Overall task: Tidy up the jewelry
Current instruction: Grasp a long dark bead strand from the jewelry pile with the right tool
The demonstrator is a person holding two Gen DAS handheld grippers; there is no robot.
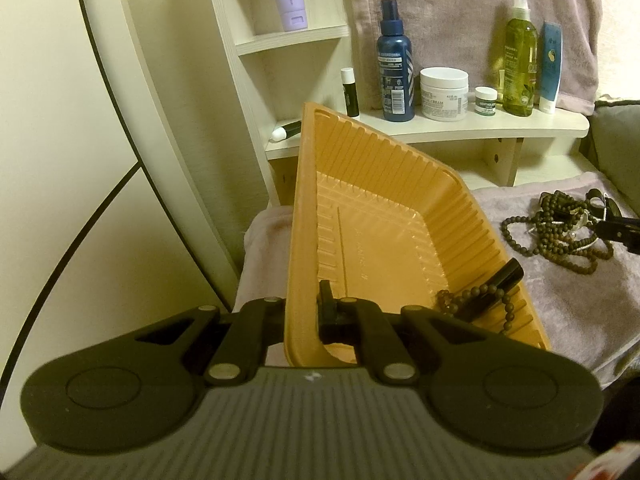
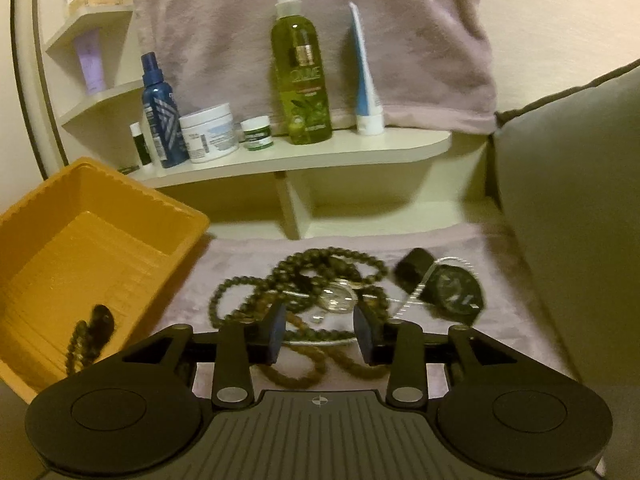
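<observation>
The orange tray (image 1: 400,216) is being held tilted by the left gripper (image 1: 304,312), whose jaws are clamped together on the tray's near rim. Inside the tray, just ahead and to the right of that claw, one beaded bracelet (image 1: 476,300) with a dark cylindrical piece is already being stored — this portion of the task is judged done.

The right gripper (image 2: 320,332) is being positioned over the remaining pile with its jaws apart; nothing is being gripped. Directly ahead of and between its fingers, the tangled bead strands (image 2: 304,280) and a clear glass piece (image 2: 338,300) are lying on the lilac cloth (image 2: 248,256). Ahead and to the right, a black watch (image 2: 452,292) is lying. These items are judged still to be transferred — most of the work is remaining.
</observation>
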